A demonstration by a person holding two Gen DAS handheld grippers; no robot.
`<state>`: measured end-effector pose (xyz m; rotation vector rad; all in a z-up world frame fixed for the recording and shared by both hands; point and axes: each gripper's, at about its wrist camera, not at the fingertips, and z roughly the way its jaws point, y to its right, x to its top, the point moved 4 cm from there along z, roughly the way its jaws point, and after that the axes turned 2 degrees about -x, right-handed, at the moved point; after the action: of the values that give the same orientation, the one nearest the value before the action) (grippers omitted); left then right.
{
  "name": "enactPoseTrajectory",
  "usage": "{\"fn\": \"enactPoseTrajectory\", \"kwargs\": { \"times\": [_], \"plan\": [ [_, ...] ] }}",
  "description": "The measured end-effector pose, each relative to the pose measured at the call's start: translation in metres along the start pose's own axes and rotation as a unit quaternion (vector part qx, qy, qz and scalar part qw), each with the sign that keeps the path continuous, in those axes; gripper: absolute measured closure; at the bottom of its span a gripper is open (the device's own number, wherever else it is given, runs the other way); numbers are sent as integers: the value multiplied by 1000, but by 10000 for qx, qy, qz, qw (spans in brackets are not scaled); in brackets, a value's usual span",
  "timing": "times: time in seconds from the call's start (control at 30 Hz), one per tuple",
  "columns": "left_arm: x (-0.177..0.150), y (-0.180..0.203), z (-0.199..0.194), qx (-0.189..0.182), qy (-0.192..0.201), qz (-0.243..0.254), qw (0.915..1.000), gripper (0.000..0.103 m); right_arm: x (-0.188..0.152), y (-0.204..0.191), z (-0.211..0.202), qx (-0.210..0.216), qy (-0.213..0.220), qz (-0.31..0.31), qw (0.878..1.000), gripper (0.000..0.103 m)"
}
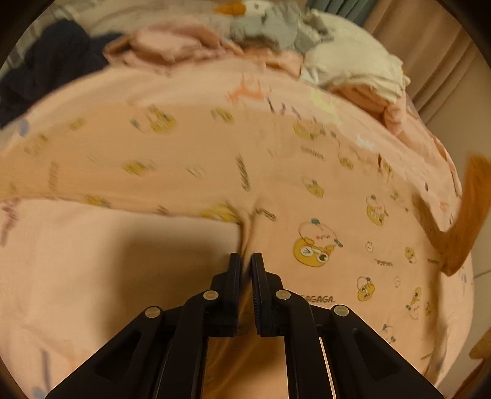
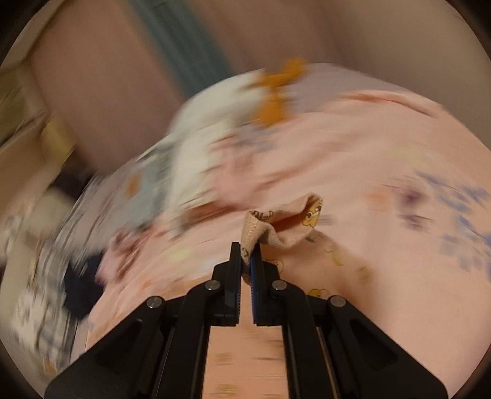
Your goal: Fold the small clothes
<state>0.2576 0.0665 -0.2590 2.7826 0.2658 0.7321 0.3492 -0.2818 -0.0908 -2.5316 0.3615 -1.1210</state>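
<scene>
A small pink garment (image 1: 276,172) printed with yellow cartoon faces hangs stretched across the left wrist view over a pink bed sheet (image 1: 76,276). My left gripper (image 1: 247,257) is shut on a pinched fold of its lower edge. In the right wrist view my right gripper (image 2: 247,248) is shut on a cuffed corner of the same garment (image 2: 288,221), which bunches up past the fingertips. That view is motion-blurred.
A pile of unfolded clothes lies at the far side of the bed: dark navy (image 1: 52,70), pink (image 1: 172,46), grey (image 1: 270,27) and white (image 1: 353,64) pieces. The same pile (image 2: 196,159) is smeared in the right wrist view. Curtains (image 2: 107,76) hang behind.
</scene>
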Motion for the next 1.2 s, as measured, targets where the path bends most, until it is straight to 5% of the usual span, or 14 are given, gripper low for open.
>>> {"fn": "enactPoseTrajectory", "kwargs": {
  "times": [0.2, 0.37, 0.47, 0.5, 0.57, 0.63, 0.7, 0.8, 0.93, 1.0, 1.13, 1.17, 1.2],
  "plan": [
    [11, -31, -53, -184, 449, -170, 9987, 94, -72, -157, 82, 614, -852, -1450, 9838, 97],
    [14, -53, -72, -335, 596, -430, 9967, 91, -139, -201, 146, 789, -1649, -1788, 9667, 92],
    [18, -53, -64, -336, 340, -541, 9974, 60, -163, -201, 152, 783, -2137, -2063, 9517, 62],
    [18, -52, -65, -461, 307, -613, 9966, 60, -163, -192, 146, 701, -2181, -2103, 9504, 58],
    [24, -39, -61, -1142, 270, -791, 9899, 57, -157, -175, 128, 519, -1957, -2160, 9552, 56],
    [28, -26, -53, -1730, 228, -950, 9801, 42, -141, -144, 100, 259, -1558, -2158, 9636, 40],
    [35, -8, -33, -2115, 26, -1130, 9708, 39, -131, -110, 77, -178, -1174, -2155, 9693, 13],
    [50, 13, -5, -2223, -214, -1315, 9658, 41, -129, -59, 46, -851, -801, -2325, 9655, 14],
    [72, 41, 10, -1676, 136, -1022, 9805, 53, -148, -7, 27, -1376, -752, -2606, 9526, 14],
    [85, 54, 27, -1079, 141, -813, 9907, 63, -165, 10, 30, -1482, -874, -2820, 9439, 14],
    [87, 58, 77, 85, -300, -599, 9977, 86, -174, 31, 51, -1715, -926, -2857, 9383, 22],
    [82, 55, 85, 322, -381, -582, 9971, 91, -171, 36, 57, -1804, -794, -2773, 9404, 45],
    [79, 56, 88, 407, -303, -521, 9974, 94, -165, 43, 65, -1929, -682, -2557, 9449, 81]
  ]
}}
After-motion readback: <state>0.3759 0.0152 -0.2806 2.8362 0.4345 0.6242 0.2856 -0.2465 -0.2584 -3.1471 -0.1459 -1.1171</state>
